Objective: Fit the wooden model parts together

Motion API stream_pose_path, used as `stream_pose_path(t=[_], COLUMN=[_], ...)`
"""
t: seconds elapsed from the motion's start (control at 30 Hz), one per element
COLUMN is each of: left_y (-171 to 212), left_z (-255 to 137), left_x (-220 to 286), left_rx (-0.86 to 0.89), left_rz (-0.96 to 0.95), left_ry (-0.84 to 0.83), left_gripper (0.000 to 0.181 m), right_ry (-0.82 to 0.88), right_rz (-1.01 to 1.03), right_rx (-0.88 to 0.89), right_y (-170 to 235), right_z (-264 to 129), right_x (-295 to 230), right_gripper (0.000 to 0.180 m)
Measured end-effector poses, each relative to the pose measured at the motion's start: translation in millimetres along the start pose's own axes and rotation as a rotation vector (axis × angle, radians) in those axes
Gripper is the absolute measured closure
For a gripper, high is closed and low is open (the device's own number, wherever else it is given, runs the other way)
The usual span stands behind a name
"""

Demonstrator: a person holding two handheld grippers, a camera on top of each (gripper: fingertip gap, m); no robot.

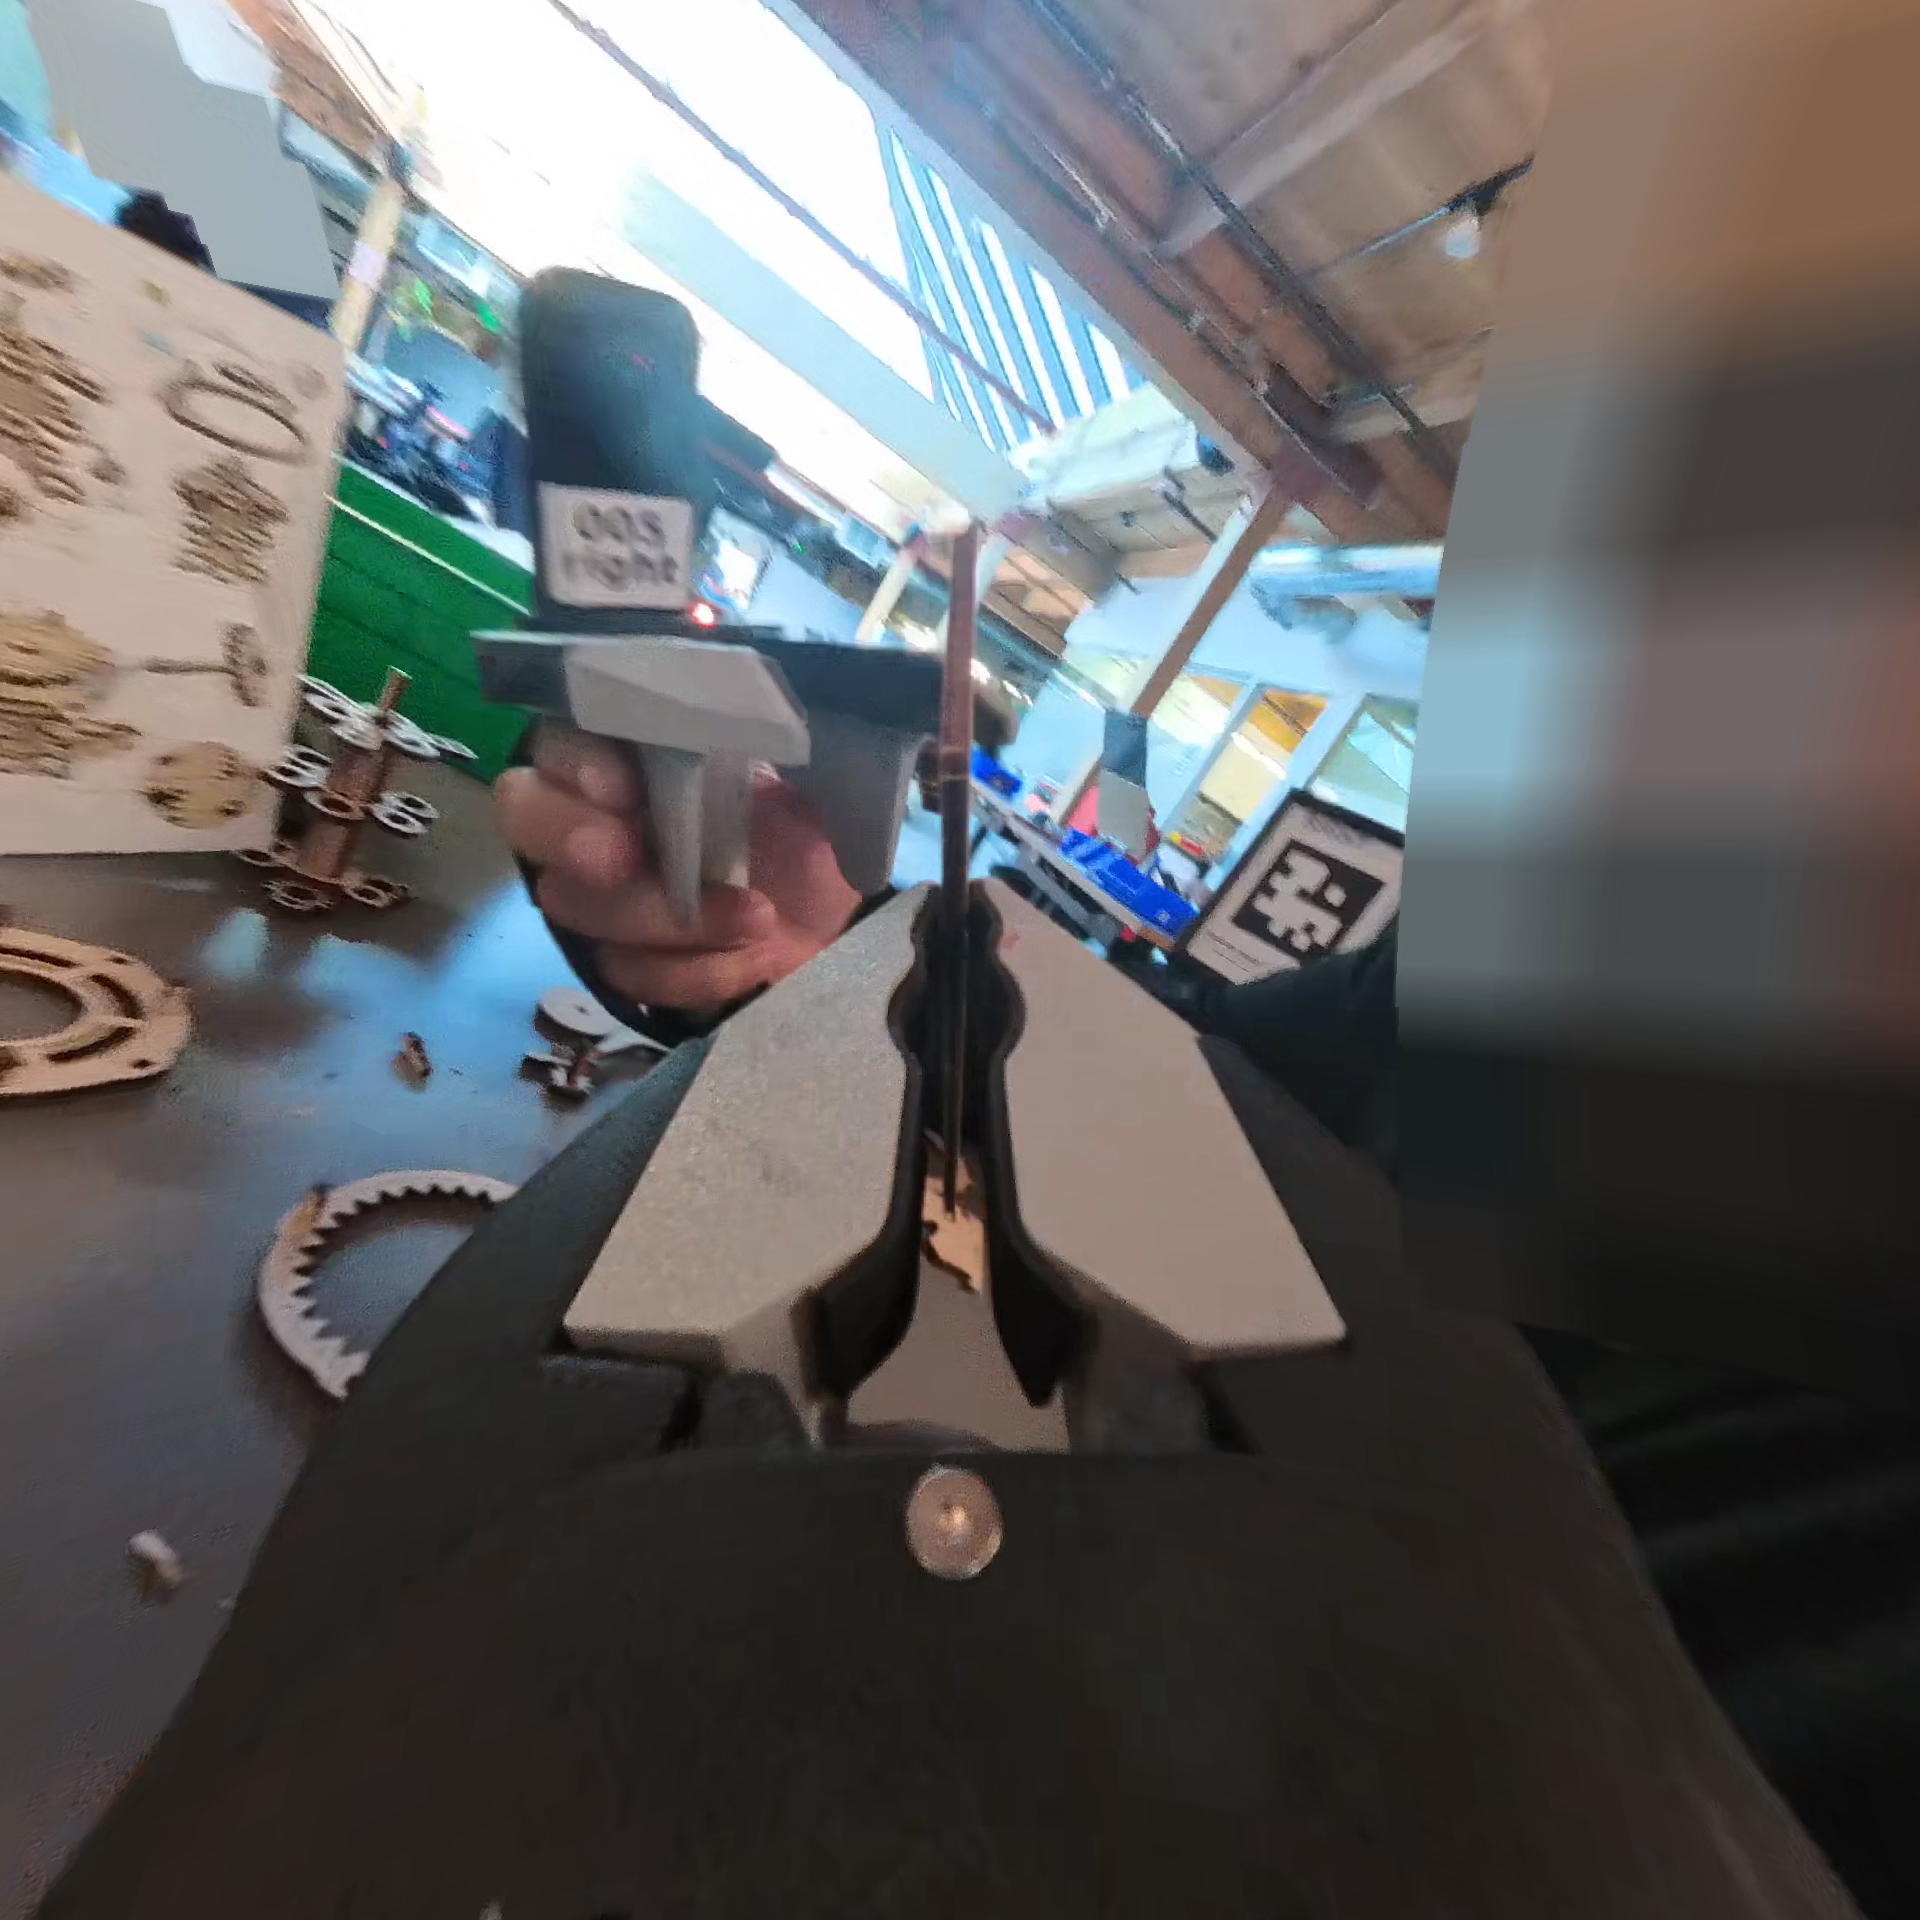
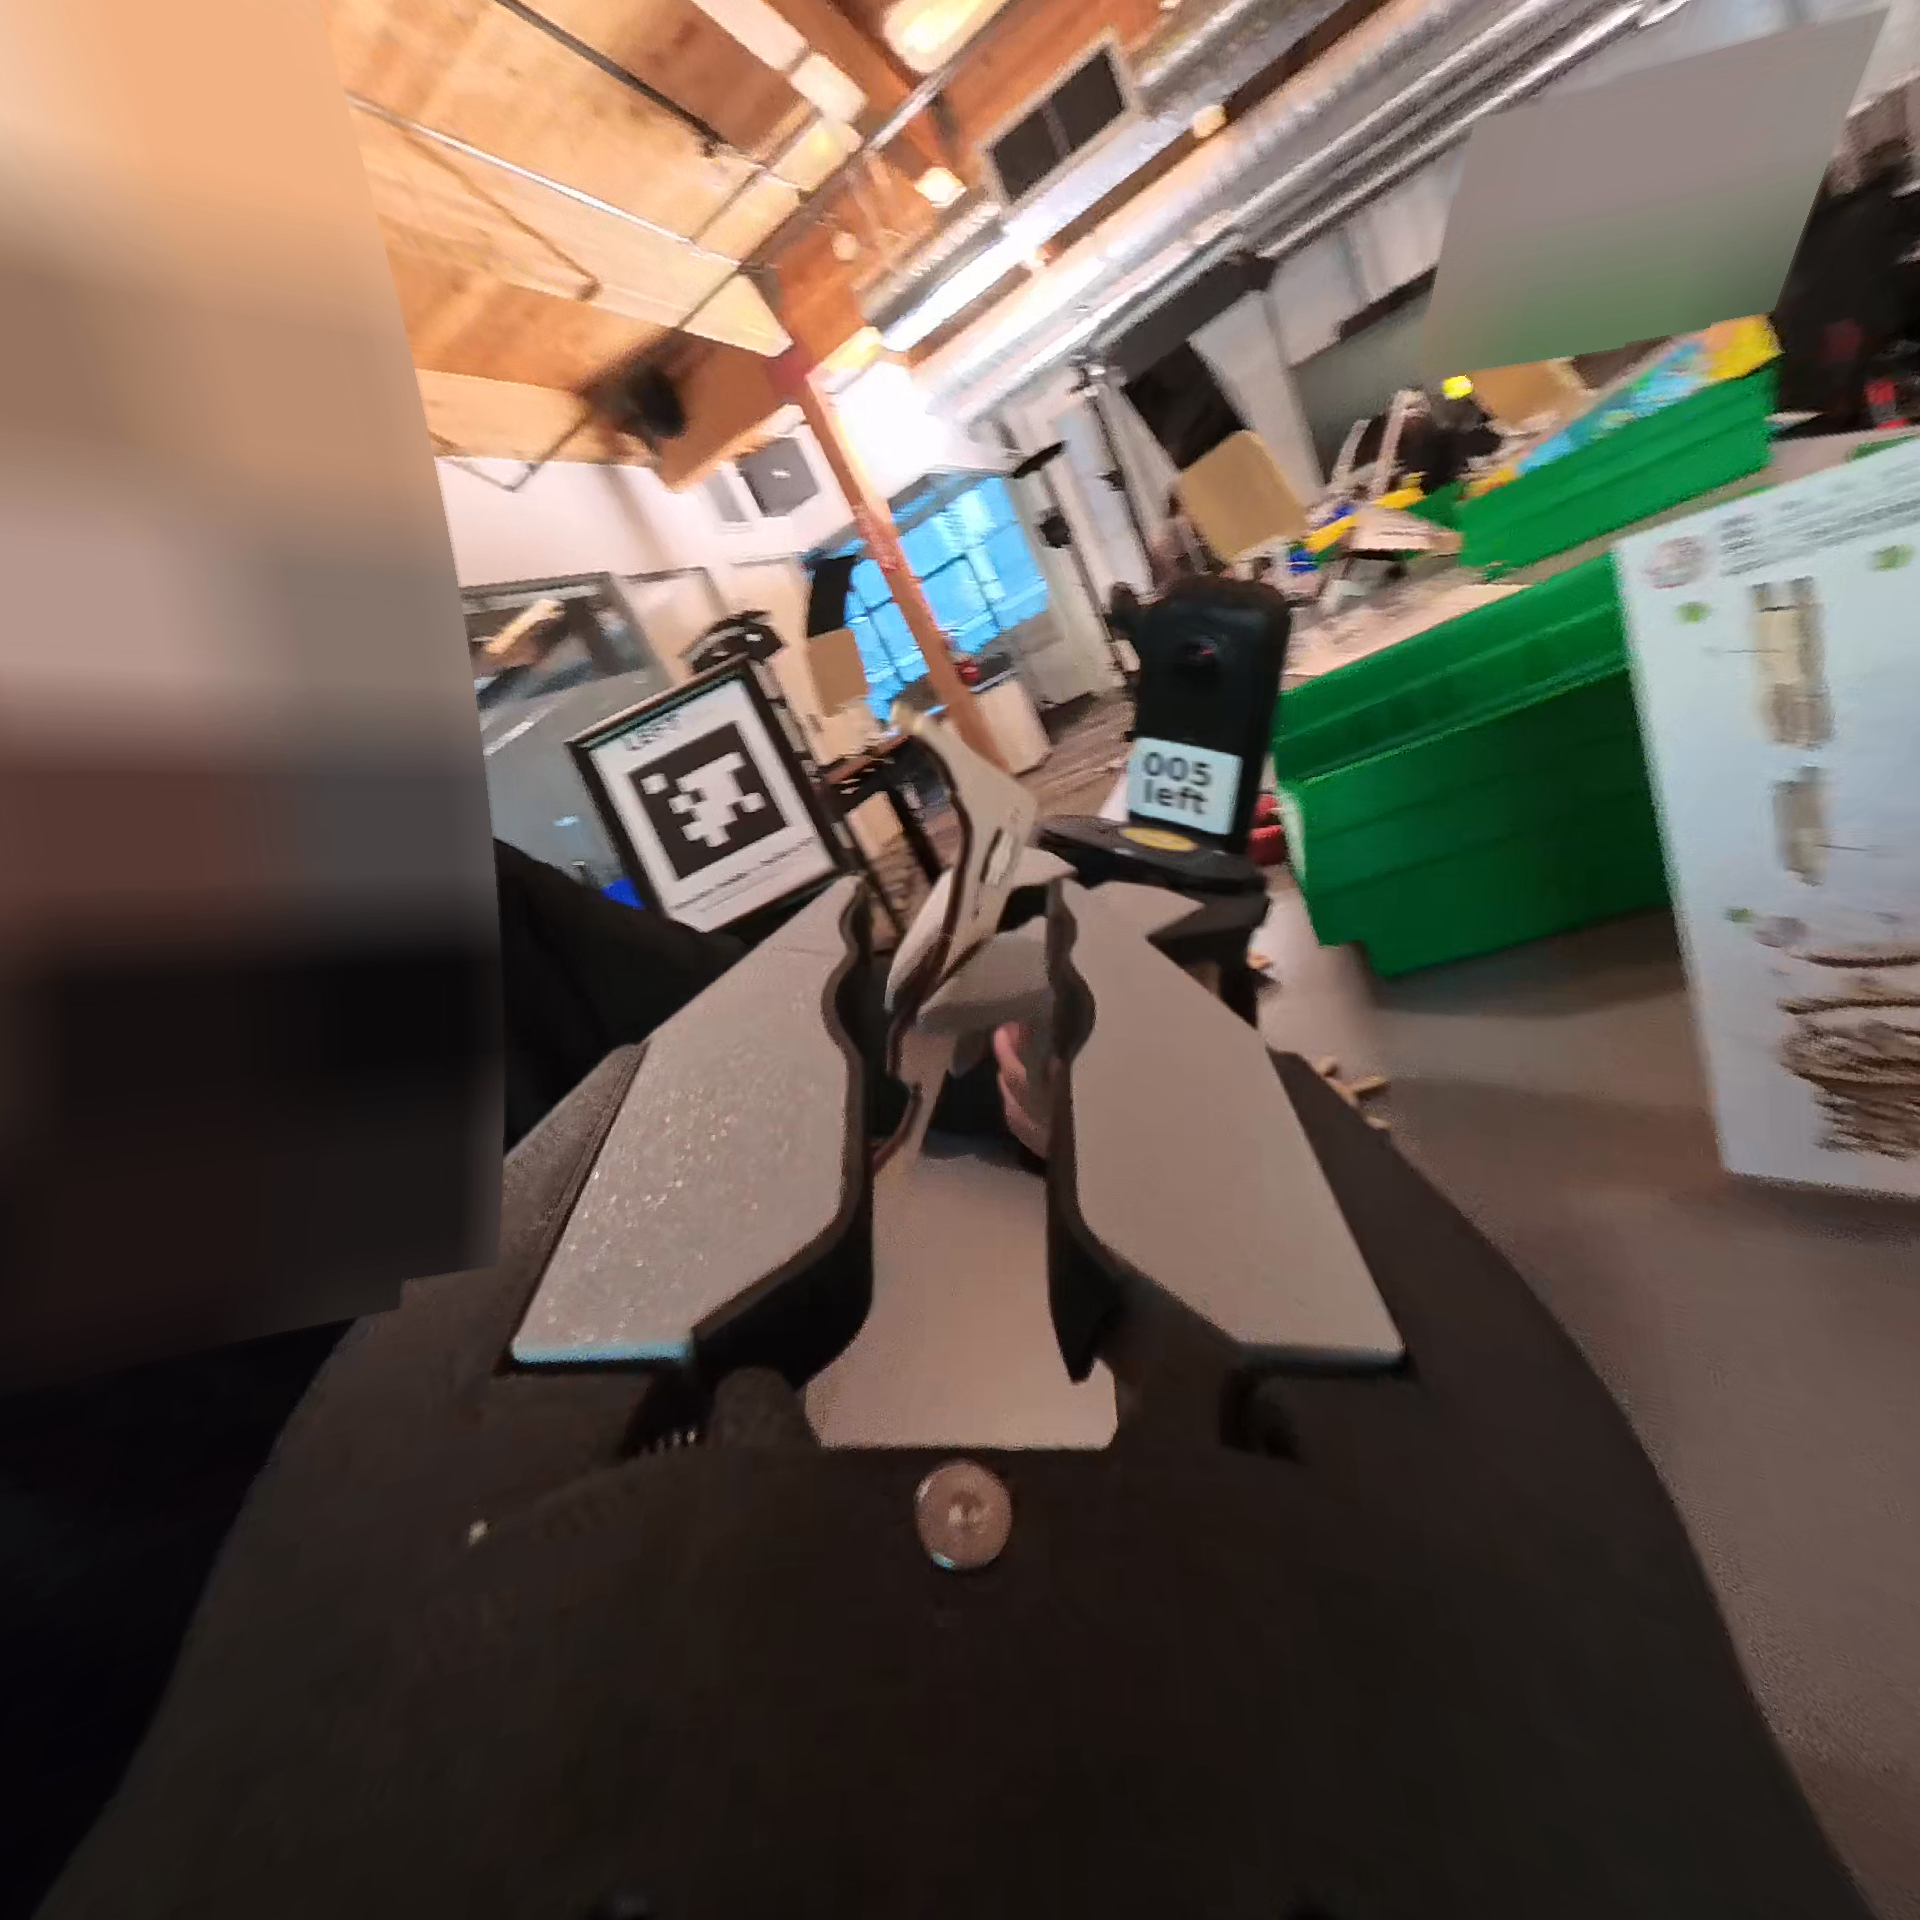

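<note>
The thin flat pale wooden piece [image 1: 954, 790] was up in the air above the dark table [image 1: 156, 1299], pinched edge-on by the left gripper [image 1: 951, 914]; its long side pointed up and away. It could slip or snap, because the grip looked small. The right gripper [image 2: 951, 925] had its fingers a little apart around the same piece, not yet squeezing it.
</note>
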State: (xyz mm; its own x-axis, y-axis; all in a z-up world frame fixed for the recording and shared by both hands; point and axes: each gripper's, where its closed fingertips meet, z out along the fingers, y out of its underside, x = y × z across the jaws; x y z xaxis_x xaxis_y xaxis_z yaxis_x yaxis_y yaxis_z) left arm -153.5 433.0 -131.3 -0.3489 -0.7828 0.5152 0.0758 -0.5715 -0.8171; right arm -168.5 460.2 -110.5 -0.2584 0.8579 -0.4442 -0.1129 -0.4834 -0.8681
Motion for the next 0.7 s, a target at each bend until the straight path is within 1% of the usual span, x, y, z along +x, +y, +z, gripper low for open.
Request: stream_pose_path(t=[0.07,0.17,0.2,0.33,0.4,0.47,0.53,0.63,0.7], left_y=[11.6,9.6,7.5,2.9,3.7,4.0,1.3,4.4,4.9], left_z=[7.1,10.3,9.2,5.7,5.1,5.1,1.2,-0.6,-0.3], left_x=[6.4,10.8,11.3,9.6,7.9,6.9,-2.0,-1.6,-3.4], left_rx=[-0.058,-0.037,-0.026,-0.004,-0.011,-0.011,0.001,-0.019,-0.020], left_rz=[-0.004,-0.024,-0.026,-0.026,-0.026,-0.026,-0.022,-0.024,-0.025], left_ry=[0.041,0.073,0.074,0.056,0.042,0.027,-0.025,-0.025,-0.036], left_gripper=[0.181,0.181,0.181,0.181,0.180,0.181,0.181,0.181,0.181], right_ry=[-0.056,-0.190,-0.184,-0.130,-0.099,-0.130,-0.185,-0.060,-0.012], right_rz=[0.025,0.047,0.040,-0.010,-0.029,-0.024,-0.001,-0.025,-0.017], right_rx=[-0.012,-0.040,-0.051,-0.039,-0.032,-0.003,0.057,0.037,0.008], right_y=[4.9,11.0,13.6,12.8,11.3,7.3,-3.3,-2.4,2.5], right_z=[6.8,15.9,18.1,15.7,11.8,5.3,-3.7,-6.2,-2.7], right_x=[-3.5,-21.6,-20.9,-14.3,-11.9,-16.6,-23.8,-7.5,-1.4], right_gripper=[0.143,0.148,0.150,0.171,0.174,0.180,0.180,0.180,0.173])
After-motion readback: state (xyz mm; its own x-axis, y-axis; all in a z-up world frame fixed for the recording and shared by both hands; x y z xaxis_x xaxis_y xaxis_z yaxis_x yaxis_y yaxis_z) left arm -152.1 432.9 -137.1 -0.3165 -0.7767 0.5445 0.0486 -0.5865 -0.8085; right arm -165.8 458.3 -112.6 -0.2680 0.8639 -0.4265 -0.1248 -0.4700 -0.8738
